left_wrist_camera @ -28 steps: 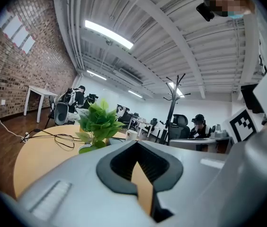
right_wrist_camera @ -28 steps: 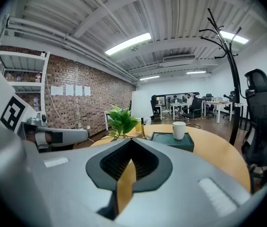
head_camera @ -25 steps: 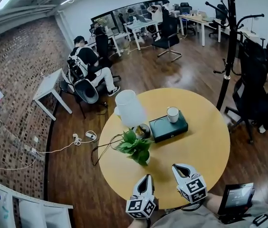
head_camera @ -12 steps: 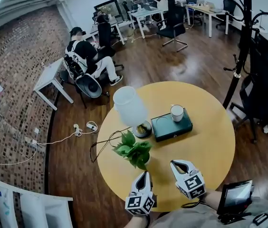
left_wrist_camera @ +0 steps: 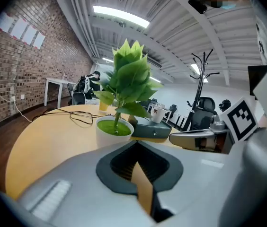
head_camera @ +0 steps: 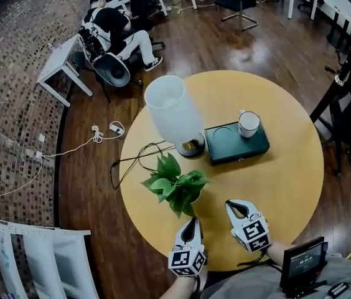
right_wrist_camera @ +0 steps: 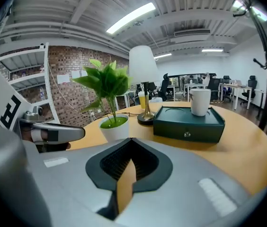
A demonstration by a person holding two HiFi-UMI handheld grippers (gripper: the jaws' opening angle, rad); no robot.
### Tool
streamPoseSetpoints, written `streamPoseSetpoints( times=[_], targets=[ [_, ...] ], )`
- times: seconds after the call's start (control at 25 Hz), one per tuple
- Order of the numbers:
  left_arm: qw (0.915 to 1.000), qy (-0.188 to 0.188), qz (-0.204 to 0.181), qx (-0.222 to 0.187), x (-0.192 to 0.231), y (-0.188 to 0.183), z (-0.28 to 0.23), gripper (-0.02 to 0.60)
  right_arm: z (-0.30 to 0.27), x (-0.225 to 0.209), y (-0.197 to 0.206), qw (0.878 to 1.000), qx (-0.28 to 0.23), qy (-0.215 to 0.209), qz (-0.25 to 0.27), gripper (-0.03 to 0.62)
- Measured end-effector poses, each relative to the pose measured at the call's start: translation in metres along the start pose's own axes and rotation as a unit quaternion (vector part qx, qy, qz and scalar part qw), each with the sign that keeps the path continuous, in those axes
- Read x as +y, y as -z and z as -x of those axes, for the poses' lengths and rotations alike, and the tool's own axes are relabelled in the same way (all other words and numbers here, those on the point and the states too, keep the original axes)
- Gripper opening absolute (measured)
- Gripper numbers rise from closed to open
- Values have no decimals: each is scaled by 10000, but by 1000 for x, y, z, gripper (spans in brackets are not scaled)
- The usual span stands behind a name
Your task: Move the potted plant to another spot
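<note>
The potted plant [head_camera: 175,185] has broad green leaves and a small white pot [left_wrist_camera: 114,131], and stands on the round yellow table [head_camera: 287,179] near its front left. My left gripper [head_camera: 191,222] is just in front of the plant, shut, with nothing between its jaws. My right gripper [head_camera: 238,205] is to the plant's right, also shut and empty. In the left gripper view the gripper [left_wrist_camera: 136,145] points at the pot from a short way off. In the right gripper view the gripper [right_wrist_camera: 129,143] has the pot [right_wrist_camera: 114,128] ahead and slightly left. Neither gripper touches the plant.
Behind the plant stands a lamp [head_camera: 172,111] with a white shade, its cable [head_camera: 132,161] trailing off the table's left edge. A dark green box [head_camera: 234,143] carries a white cup [head_camera: 248,123]. A person sits at a far desk [head_camera: 110,27]. A coat stand [head_camera: 350,67] is at the right.
Both grippers have sunk toward the table near its front edge, still shut. The head view has tipped down, so the table and plant look larger. The plant has not moved.
</note>
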State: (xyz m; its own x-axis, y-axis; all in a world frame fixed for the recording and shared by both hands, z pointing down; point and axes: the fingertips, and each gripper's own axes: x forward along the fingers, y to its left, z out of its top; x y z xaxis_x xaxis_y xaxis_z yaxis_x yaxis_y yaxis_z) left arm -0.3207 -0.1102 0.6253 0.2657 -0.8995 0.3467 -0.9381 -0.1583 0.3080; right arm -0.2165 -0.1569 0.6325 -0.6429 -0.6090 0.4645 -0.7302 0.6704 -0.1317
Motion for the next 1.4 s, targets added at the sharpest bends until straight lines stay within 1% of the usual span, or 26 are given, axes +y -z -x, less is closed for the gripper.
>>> streamPoseSetpoints(
  times=[0.16,0.36,0.52,0.72,0.88,0.96,1.0,1.12,1.24,1.4],
  targets=[
    [9998,-150,91,128,12,16,-9,2,-17,-3,13,9999,123,-88,-47,3],
    [9995,-259,111,142,25,18,-13,2,-30,3,15,9996,168,-224,-38,3],
    [9993,-340,117,136,39,21,-11,2,-42,18,19,9989,186,-379,181,7],
    [9987,-475,183,95,55,20,-4,2,-67,43,17,9954,136,-814,480,199],
    [9982,-570,186,89,71,22,7,2,-96,62,19,9918,118,-973,825,374],
    [9976,-654,211,76,79,23,13,2,-108,66,21,9903,121,-1036,921,430],
    [9974,-681,223,63,82,23,14,2,-113,67,22,9896,125,-1073,953,451],
    [9976,-679,131,-3,87,21,15,2,-123,69,19,9877,116,-1176,1023,480],
    [9979,-646,-44,-57,95,17,8,2,-134,70,11,9864,40,-1228,1089,488],
    [9980,-620,-106,-110,101,5,-1,2,-144,73,1,9846,-2,-1323,1147,488]
  ],
)
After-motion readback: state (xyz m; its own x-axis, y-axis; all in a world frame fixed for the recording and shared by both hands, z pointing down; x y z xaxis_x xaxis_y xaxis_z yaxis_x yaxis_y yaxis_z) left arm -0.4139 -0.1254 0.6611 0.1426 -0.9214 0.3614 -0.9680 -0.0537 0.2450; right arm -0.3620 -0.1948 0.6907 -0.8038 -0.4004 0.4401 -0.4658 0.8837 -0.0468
